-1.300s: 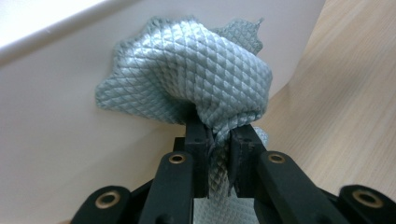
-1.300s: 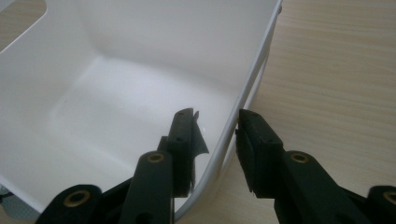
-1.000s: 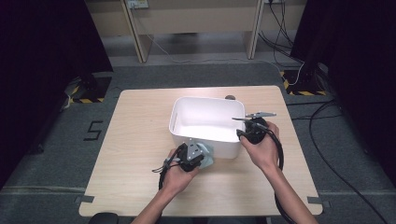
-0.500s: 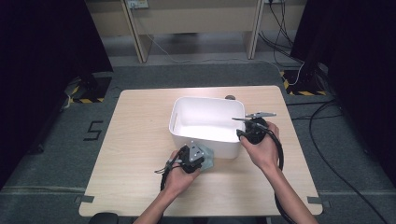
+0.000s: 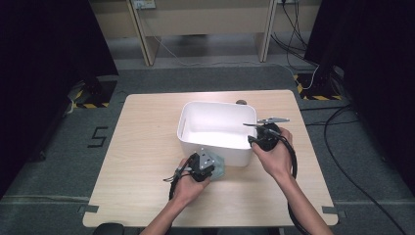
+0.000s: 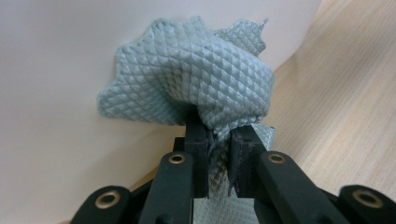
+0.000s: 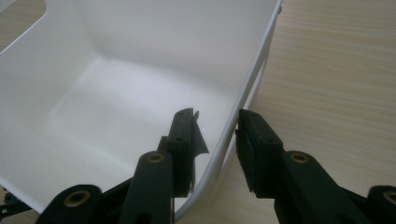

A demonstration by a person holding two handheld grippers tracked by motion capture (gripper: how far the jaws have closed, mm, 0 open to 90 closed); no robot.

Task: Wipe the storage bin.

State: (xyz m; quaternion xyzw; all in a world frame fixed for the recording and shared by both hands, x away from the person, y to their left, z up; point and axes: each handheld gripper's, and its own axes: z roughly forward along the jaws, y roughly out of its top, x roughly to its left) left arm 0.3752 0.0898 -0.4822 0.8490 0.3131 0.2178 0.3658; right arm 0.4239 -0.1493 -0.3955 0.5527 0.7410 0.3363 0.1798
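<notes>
Pale wood-grain table (image 5: 147,161) | left gripper (image 6: 219,140) jaws pinch quilted grey cloth (image 6: 210,79) | right gripper (image 7: 217,135) jaws straddle smooth white tub (image 7: 140,93) wall, apart

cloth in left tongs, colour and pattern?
Grey-green cloth, diamond weave; clearest in the left gripper view.

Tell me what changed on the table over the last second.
Hardly anything. The left gripper, shut on the grey cloth, edged slightly toward the person along the white tub's near wall. The right gripper kept straddling the tub's right wall, one jaw inside and one outside. The tub and the table stayed put.
</notes>
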